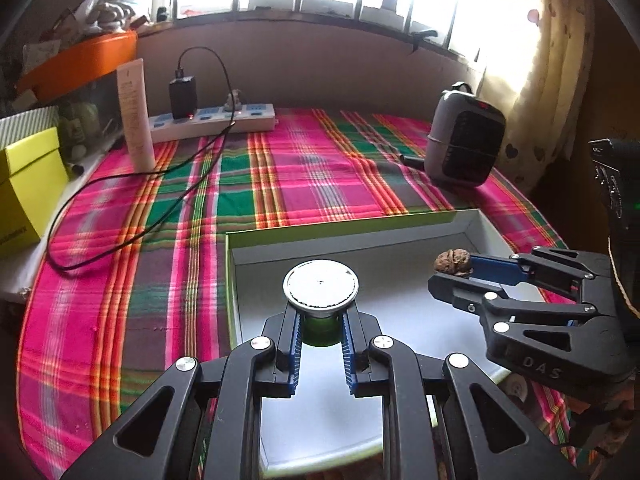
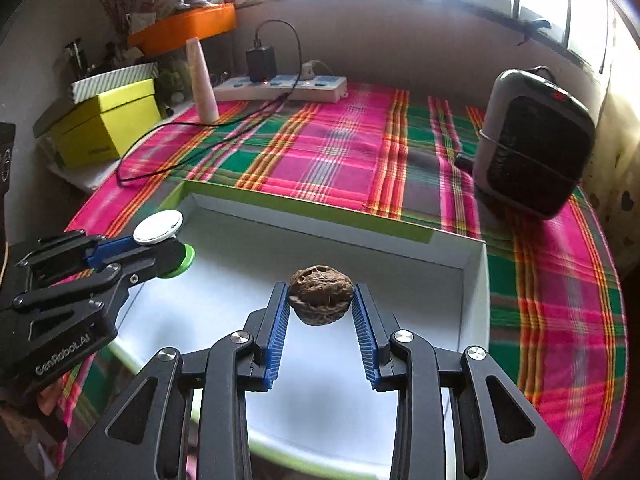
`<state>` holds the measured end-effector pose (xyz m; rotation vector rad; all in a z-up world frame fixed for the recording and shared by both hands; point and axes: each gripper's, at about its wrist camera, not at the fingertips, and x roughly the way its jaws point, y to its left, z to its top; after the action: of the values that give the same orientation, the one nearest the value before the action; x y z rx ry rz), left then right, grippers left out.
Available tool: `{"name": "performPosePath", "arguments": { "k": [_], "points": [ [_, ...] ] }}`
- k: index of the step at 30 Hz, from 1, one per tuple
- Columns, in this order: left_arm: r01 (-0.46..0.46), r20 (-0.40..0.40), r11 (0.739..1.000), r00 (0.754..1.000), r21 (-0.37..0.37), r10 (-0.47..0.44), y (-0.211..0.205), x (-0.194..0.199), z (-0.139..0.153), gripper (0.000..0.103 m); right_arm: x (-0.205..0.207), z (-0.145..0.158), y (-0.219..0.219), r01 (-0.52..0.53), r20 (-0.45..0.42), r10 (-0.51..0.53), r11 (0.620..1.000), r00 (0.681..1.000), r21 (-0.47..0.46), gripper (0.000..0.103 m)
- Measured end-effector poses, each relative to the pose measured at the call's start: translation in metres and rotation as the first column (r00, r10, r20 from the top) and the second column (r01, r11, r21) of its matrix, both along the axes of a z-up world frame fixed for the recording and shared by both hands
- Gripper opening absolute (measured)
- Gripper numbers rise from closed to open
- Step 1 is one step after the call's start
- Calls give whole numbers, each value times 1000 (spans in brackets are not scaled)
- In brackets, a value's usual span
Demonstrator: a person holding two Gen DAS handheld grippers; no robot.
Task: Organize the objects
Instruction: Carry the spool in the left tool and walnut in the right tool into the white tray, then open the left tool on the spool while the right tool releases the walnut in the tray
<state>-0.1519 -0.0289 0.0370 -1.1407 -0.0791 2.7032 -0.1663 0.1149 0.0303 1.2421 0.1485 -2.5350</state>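
Observation:
My left gripper (image 1: 320,322) is shut on a small green bottle (image 1: 320,330) with a round silver cap (image 1: 320,285), held above the left part of a shallow white box lid with green sides (image 1: 344,226). From the right wrist view the same bottle (image 2: 185,261) and its cap (image 2: 158,227) show at the left, in the left gripper (image 2: 160,252). My right gripper (image 2: 320,300) is shut on a brown wrinkled walnut (image 2: 320,300), held over the lid's white floor (image 2: 400,280). In the left wrist view the walnut (image 1: 453,263) sits at the tips of the right gripper (image 1: 454,270).
A pink and green plaid cloth (image 1: 304,168) covers the table. A grey heater (image 1: 464,140) stands at the back right. At the back left are a power strip with a black charger (image 1: 212,120), a loose cable (image 1: 120,220), a white tube (image 1: 136,116) and a yellow box (image 1: 28,188).

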Motion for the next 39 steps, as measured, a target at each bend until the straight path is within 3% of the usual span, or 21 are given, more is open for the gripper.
{"name": "performPosePath", "arguments": {
  "k": [17, 30, 37, 39],
  "points": [
    [13, 55, 1000, 998, -19, -12, 4, -32, -14, 16, -27, -15, -5, -7, 46, 6, 999, 999, 39, 34],
    [7, 65, 1000, 998, -21, -5, 6, -34, -20, 16, -30, -16, -5, -13, 50, 11, 999, 999, 37, 34],
    [13, 64, 1000, 998, -3, -13, 5, -32, -18, 30, -28, -15, -5, -10, 49, 8, 999, 999, 33, 34],
    [9, 64, 1000, 998, -2, -9, 5, -31, -18, 31, -27, -14, -4, -10, 44, 8, 1000, 999, 27, 41]
  ]
}}
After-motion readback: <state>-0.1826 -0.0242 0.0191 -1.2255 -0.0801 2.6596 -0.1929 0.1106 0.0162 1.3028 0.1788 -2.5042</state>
